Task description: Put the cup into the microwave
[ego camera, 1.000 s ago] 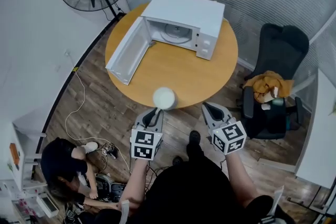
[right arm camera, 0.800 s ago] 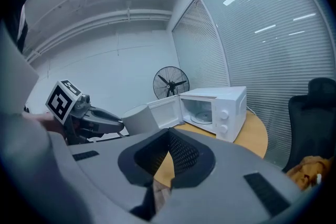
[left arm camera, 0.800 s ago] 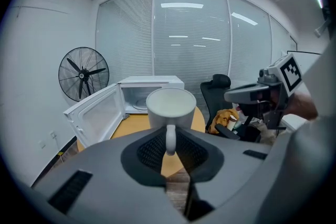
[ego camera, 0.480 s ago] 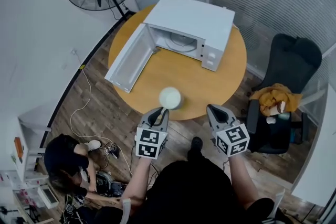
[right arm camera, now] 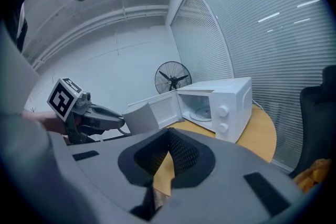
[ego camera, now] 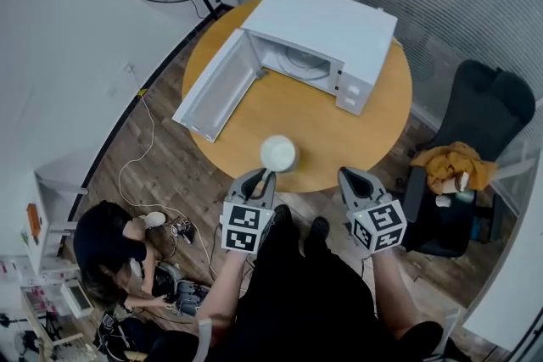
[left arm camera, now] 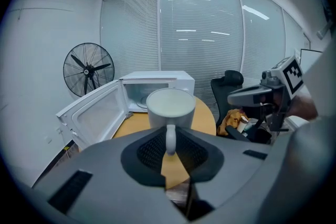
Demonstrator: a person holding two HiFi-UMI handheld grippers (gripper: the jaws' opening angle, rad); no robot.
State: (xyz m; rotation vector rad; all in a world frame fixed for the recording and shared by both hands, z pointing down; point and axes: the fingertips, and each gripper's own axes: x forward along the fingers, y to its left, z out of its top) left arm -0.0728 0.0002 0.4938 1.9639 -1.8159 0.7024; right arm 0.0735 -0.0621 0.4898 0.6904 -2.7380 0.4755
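Currently left gripper (ego camera: 264,176) is clamped on the loop handle of the cup (ego camera: 278,153), a plain white cylinder held upright over the table's (ego camera: 299,110) near edge, short of the open microwave (ego camera: 327,17); right gripper (ego camera: 350,175) is closed, empty

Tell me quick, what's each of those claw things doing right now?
Left gripper: closed on the handle of the white cup.
Right gripper: jaws look closed, holding nothing.
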